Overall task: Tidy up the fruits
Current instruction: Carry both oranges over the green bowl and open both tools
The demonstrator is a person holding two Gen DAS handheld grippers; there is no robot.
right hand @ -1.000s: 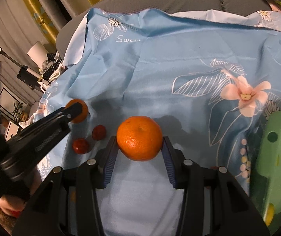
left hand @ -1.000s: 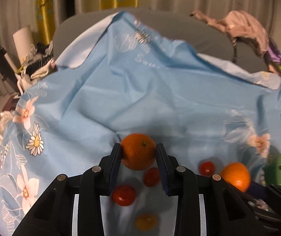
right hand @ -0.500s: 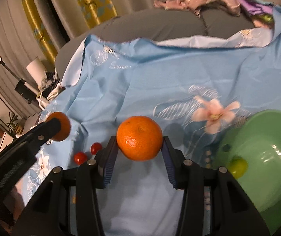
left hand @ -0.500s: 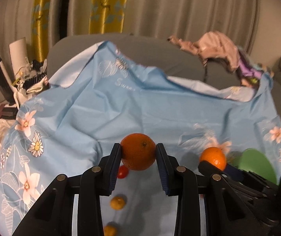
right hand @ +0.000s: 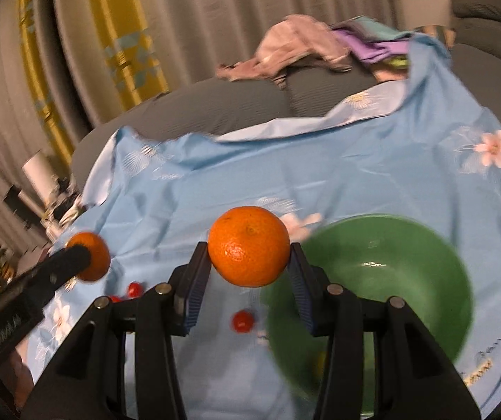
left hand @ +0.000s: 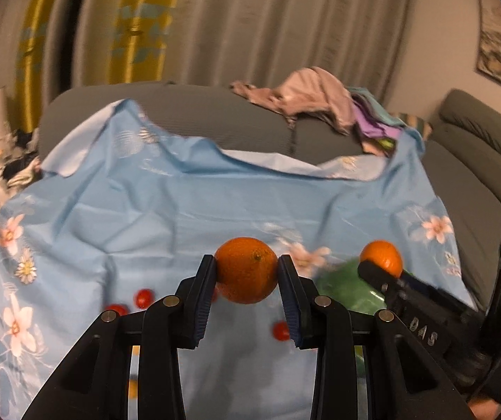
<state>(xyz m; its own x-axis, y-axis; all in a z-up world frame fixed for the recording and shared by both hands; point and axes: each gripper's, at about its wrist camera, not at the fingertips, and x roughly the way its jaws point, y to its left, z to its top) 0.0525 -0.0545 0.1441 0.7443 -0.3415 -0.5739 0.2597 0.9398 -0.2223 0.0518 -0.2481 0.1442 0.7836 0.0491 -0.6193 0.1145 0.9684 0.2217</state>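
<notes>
My left gripper [left hand: 246, 271] is shut on an orange [left hand: 246, 269], held above the blue flowered cloth [left hand: 180, 210]. My right gripper [right hand: 249, 255] is shut on a second orange [right hand: 249, 245], just left of a green bowl [right hand: 390, 266]. Each view shows the other gripper's orange: one at right [left hand: 381, 257] in the left wrist view, one at left [right hand: 91, 255] in the right wrist view. Small red tomatoes [left hand: 144, 297] [right hand: 243, 320] lie on the cloth below. A small yellow fruit [right hand: 321, 362] sits in the bowl's near part, half hidden by my right finger.
The cloth covers a grey sofa [left hand: 215, 119] with a pile of clothes [left hand: 320, 101] on its back. Curtains [left hand: 250, 24] hang behind. A white lamp and clutter [right hand: 40, 182] stand at the left. A small yellow fruit [left hand: 132, 388] lies low between my left fingers.
Both grippers have risen with their oranges and tilted up, so the sofa back and curtains show. The green bowl has come fully into the right wrist view.
</notes>
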